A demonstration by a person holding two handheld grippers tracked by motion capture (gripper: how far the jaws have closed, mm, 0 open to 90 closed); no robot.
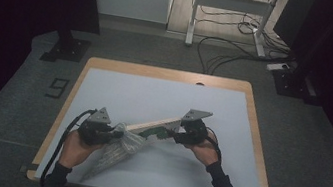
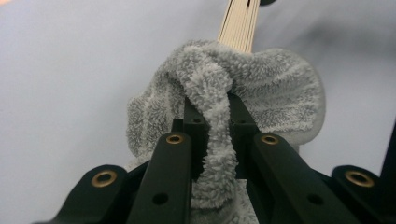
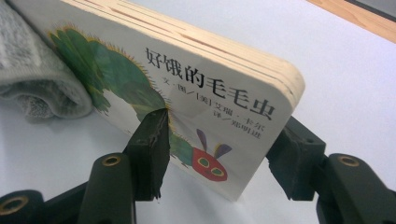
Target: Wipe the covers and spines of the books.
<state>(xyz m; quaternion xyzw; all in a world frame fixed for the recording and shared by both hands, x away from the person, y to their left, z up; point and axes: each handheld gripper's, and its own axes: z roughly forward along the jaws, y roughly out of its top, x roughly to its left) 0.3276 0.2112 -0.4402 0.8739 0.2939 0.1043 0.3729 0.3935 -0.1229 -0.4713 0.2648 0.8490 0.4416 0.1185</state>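
A thick board book (image 3: 210, 93) with a green caterpillar and Chinese title on its cover is tilted up off the white table (image 1: 163, 98). My right gripper (image 3: 219, 135) is shut on its near corner, one jaw on the cover and one on the back. In the high view the book (image 1: 155, 123) runs from the right gripper (image 1: 171, 136) down to the left, where a grey fluffy towel (image 1: 117, 150) wraps its lower end. My left gripper (image 2: 212, 109) is shut on a bunched fold of the towel (image 2: 261, 88), held a little above the table, with the book's page edge (image 2: 239, 23) beyond.
The table has a wooden rim (image 1: 254, 133). The towel's loose end trails toward the front edge at the left. On the floor beyond the table are a white desk frame (image 1: 229, 4), cables (image 1: 226, 52) and a dark stand base (image 1: 66, 50).
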